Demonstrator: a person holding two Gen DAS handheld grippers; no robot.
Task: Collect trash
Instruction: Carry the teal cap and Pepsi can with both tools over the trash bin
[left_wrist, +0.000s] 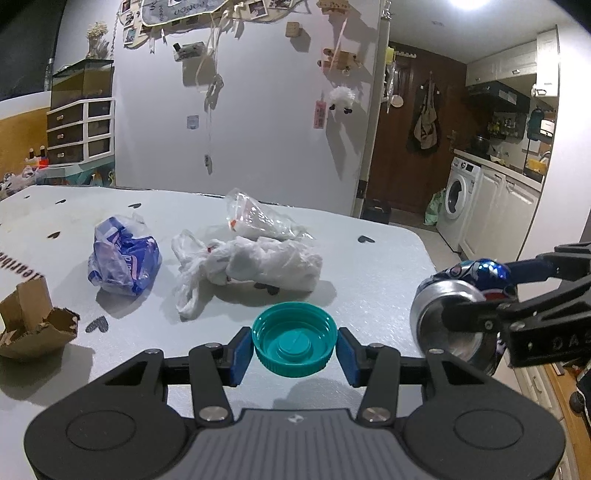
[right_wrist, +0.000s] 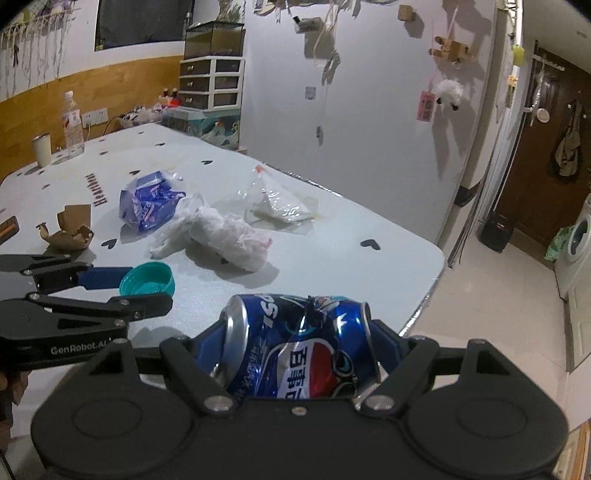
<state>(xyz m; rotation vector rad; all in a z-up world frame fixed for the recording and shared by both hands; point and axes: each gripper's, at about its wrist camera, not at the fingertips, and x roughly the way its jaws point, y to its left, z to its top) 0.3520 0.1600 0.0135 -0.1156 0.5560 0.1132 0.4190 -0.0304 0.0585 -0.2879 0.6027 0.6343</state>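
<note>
- Left gripper (left_wrist: 294, 346): clamped on teal cap (left_wrist: 294, 339), clear of table (left_wrist: 388, 258).
- Right gripper (right_wrist: 301, 345): gripping dented blue can (right_wrist: 299, 343) endwise.
- Far on table: crumpled bags.

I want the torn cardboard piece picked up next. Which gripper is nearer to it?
Left. The left gripper, shut on the teal cap, is just beside the cardboard piece. The right gripper, holding the crushed can, is farther off, beyond the left one.

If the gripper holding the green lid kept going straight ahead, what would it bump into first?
Probably the crumpled white plastic bag. It lies on the table straight beyond the left gripper and its teal lid. Depth is hard to judge, so the tabletop might come first.
</note>
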